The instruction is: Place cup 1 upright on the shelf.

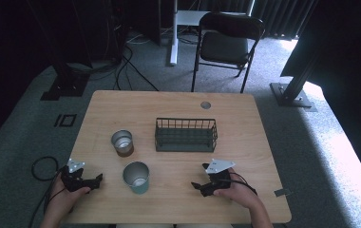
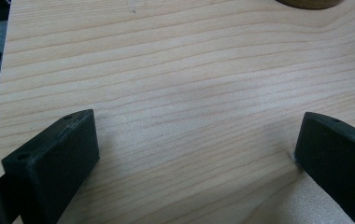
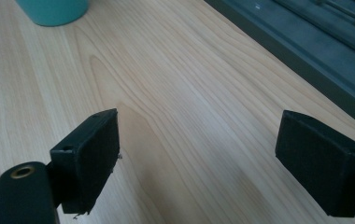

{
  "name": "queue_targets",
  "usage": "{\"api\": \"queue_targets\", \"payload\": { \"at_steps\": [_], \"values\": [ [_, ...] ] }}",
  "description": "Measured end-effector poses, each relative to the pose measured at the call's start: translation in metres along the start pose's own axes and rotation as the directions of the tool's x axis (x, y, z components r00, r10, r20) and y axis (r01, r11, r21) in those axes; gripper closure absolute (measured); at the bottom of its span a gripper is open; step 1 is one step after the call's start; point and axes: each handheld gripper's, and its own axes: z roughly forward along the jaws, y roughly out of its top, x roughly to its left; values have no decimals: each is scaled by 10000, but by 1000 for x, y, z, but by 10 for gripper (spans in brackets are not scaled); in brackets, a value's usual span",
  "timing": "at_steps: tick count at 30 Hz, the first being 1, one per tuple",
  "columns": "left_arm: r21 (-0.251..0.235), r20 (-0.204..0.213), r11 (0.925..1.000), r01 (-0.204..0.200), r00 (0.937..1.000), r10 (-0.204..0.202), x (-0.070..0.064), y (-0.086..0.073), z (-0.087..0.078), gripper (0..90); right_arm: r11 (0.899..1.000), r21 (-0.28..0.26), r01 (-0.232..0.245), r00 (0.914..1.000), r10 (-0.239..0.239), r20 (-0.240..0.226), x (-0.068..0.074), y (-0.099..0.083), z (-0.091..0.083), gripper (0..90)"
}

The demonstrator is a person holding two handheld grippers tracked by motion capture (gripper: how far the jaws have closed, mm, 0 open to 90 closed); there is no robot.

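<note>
Now: teal cup (image 1: 136, 177) between left gripper (image 1: 98, 180) and right gripper (image 1: 196, 186); both grippers spread wide, holding nothing.

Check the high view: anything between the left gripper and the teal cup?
Nothing: bare table separates the left gripper from the teal cup.

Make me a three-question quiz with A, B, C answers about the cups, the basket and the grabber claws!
1. Where does the wire basket stand?
A. beyond the two cups
B. on the chair
C. between the grippers

2. How many cups stand on the table?
A. one
B. two
C. four

3. How are the left gripper and right gripper?
A. both open
B. both shut
C. holding cups

Answers:
1 A: the basket sits farther up the table than the teal cup and the brown cup.
2 B: only those two.
3 A: each gripper view shows bare wood between wide jaws.
</note>
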Motion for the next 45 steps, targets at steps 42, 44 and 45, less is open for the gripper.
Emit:
{"api": "queue_targets", "payload": {
  "at_steps": [42, 44, 45],
  "values": [
    [-30, 2, 10000, 49, 10000, -49, 0, 0, 0, 5, 9881, -881, 1259, 9768, -1390, -1632, 54, 60, 57, 135],
    [-21, 3, 10000, 31, 10000, -31, 0, 0, 0, 5, 9861, -974, 1349, 9739, -1501, -1700, 56, 62, 59, 135],
    [-19, 4, 10000, 31, 10000, -31, 0, 0, 0, 5, 9860, -978, 1351, 9732, -1506, -1740, 58, 64, 60, 135]
  ]
}}
